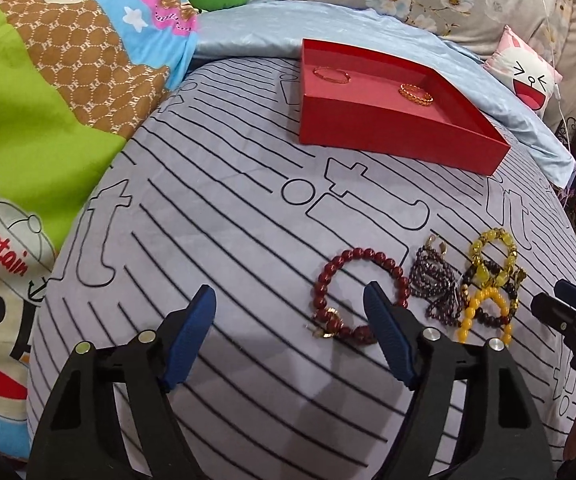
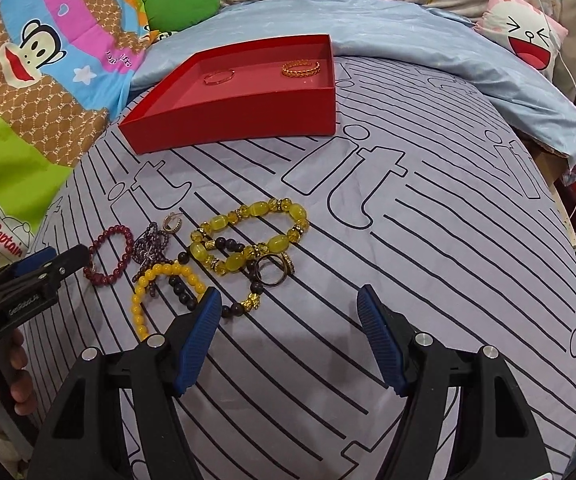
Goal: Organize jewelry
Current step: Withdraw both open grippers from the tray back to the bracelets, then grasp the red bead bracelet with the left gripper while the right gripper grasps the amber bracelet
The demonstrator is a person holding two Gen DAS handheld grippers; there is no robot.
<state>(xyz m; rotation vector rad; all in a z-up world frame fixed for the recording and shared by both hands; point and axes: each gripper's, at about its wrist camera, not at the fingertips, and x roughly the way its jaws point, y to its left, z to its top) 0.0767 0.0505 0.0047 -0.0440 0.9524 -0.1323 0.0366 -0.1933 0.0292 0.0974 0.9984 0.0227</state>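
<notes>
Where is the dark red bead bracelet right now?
The dark red bead bracelet lies on the striped sheet, leftmost of the jewelry pile, beside the purple beads and near the left gripper.

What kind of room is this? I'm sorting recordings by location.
Most likely a bedroom: the jewelry lies on a bed with a striped grey sheet, a cartoon quilt alongside, and a cartoon-face pillow at the head.
</notes>
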